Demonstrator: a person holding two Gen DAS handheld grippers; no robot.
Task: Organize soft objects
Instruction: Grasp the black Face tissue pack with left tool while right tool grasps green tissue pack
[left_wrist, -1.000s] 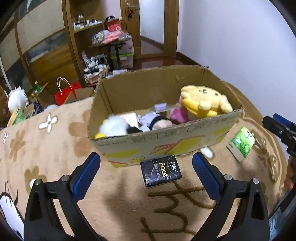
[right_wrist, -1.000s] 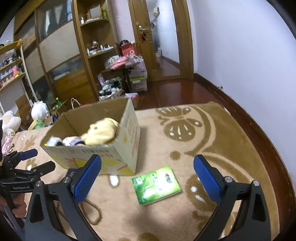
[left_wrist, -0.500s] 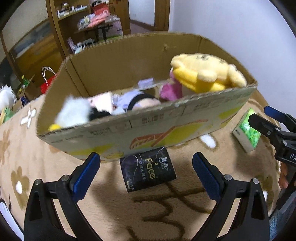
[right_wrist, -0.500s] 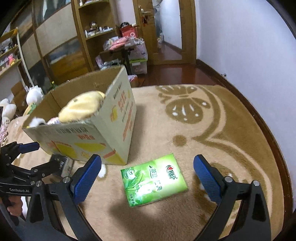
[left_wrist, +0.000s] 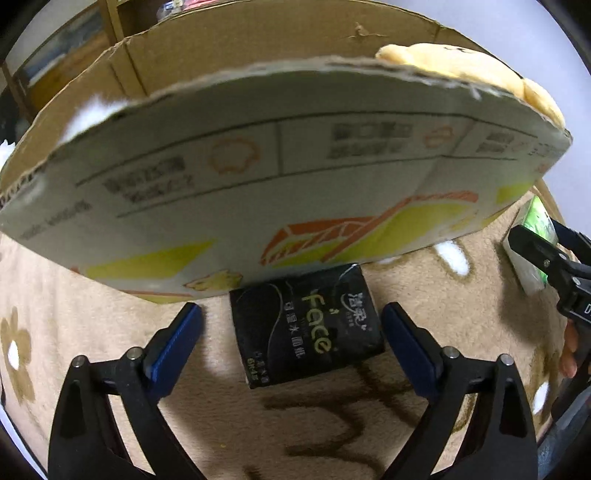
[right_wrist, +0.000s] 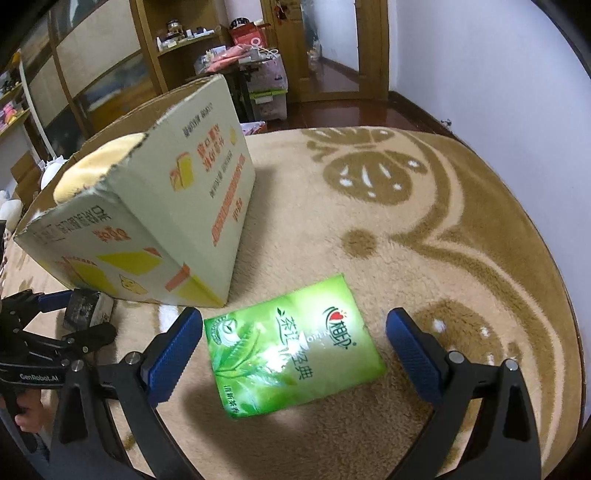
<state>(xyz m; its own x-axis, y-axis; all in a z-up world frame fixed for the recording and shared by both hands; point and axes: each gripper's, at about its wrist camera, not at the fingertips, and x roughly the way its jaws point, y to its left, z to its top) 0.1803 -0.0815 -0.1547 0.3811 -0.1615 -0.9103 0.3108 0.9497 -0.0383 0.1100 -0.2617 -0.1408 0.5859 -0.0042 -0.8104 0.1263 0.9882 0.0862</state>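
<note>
Left gripper (left_wrist: 291, 325) sits low over the rug, jaws spread wide and just now narrowing a little, blue pads either side of the black tissue pack (left_wrist: 306, 328) without touching it. Pack lies flat on the beige rug (left_wrist: 92, 317), its far edge against the foot of the cardboard box (left_wrist: 258, 177). Box wall fills most of the left wrist view: pale printed face, yellow and orange graphics, torn top rim. White fluff (left_wrist: 92, 114) peeks over the rim at left; yellow plush toy (left_wrist: 461, 66) rises above the rim at right. Far right edge of this view: the other gripper's black finger tip crossing in front of the green pack (left_wrist: 535, 236), fingertips of a hand below it.

Right wrist view, left to right: left gripper seen from the side at the lower left edge, black pack between its tips. Box stands corner-on, yellow plush showing over its rim. Right gripper (right_wrist: 295, 339) with jaws apart, nothing pinched; green tissue pack (right_wrist: 291, 347) lies flat on the rug between the pads, left pad just beside its edge, right pad apart from it. Pack sits near the box's front corner, not touching. Brown butterfly pattern (right_wrist: 369, 173) on the rug beyond; wooden shelving (right_wrist: 147, 55) and a door (right_wrist: 332, 48) behind.
</note>
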